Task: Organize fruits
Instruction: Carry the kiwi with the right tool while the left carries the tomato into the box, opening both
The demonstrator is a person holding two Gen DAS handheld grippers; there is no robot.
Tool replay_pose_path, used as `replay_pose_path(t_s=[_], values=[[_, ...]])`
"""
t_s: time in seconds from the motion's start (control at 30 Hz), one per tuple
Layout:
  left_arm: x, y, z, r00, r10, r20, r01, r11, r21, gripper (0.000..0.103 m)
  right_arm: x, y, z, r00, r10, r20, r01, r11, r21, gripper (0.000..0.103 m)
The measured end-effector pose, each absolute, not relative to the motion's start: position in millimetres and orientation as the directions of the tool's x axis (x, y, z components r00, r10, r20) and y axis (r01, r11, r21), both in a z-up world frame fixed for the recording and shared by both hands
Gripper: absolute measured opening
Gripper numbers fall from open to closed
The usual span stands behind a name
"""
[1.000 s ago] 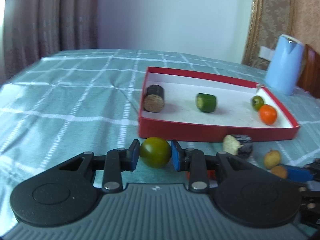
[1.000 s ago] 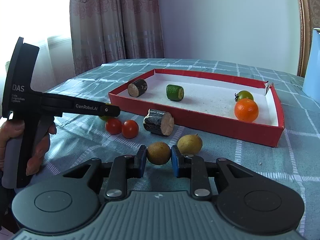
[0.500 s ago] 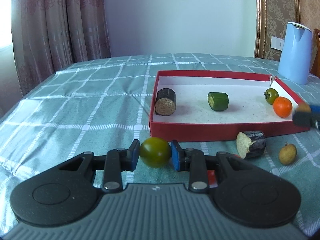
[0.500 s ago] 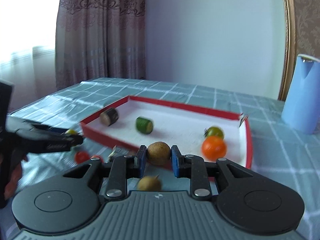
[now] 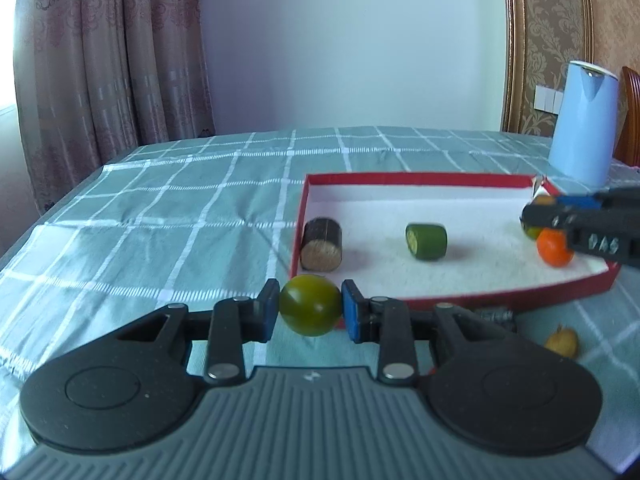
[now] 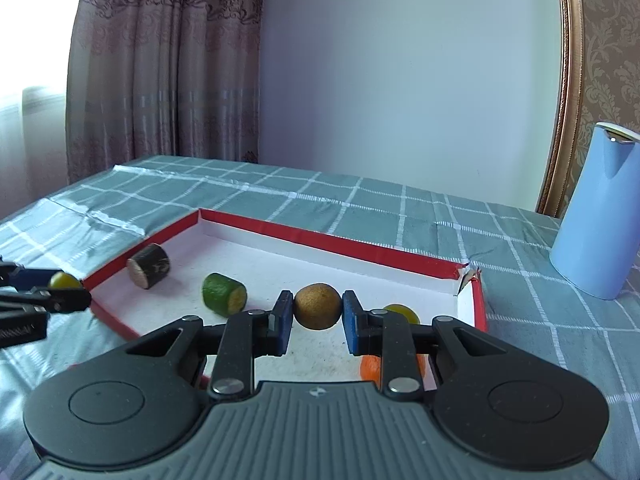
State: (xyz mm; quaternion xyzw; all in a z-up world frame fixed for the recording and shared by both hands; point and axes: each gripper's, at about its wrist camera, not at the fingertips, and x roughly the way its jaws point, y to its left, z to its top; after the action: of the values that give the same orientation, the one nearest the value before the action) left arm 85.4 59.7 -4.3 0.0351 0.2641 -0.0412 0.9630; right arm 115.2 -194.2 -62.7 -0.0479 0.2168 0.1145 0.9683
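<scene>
My left gripper (image 5: 310,311) is shut on a green tomato (image 5: 310,304) and holds it above the cloth, just in front of the near left corner of the red tray (image 5: 460,302). My right gripper (image 6: 317,317) is shut on a small brown fruit (image 6: 318,306) and holds it over the right part of the tray (image 6: 328,240). In the tray lie a dark log piece (image 5: 322,245), a green cucumber piece (image 5: 426,241), an orange fruit (image 5: 554,248) and a green tomato (image 6: 400,313). A small yellow-brown fruit (image 5: 562,342) lies on the cloth.
A light blue kettle (image 5: 582,122) stands beyond the tray at the right; it also shows in the right wrist view (image 6: 596,212). The table has a teal checked cloth (image 5: 180,208). Curtains and a wall are behind. Another log piece (image 5: 494,314) lies mostly hidden behind my left gripper.
Both grippers have lifted their fruits off the cloth. The right one has carried the brown fruit up and over the tray. The left one has risen and come closer to the tray.
</scene>
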Motion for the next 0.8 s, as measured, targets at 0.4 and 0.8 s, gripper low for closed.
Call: replay_pose_path(t_s=[0.4,0.8], values=[[118.9,30.0,1.1,0.847,-0.112,-0.52,0.154,0.987,0.038,0.03,139.8,-192.4,-77.4,0.847,0.193,-0.496,-0.241,0.97,-0.034,0.026],[150.6,18.8,-19.2,0.795,-0.124,-0.594,0.178,0.983,0.033,0.03,161.6,-193.3,-83.8,0.817,0.187,-0.545,-0.22,0.975,0.005,0.026]])
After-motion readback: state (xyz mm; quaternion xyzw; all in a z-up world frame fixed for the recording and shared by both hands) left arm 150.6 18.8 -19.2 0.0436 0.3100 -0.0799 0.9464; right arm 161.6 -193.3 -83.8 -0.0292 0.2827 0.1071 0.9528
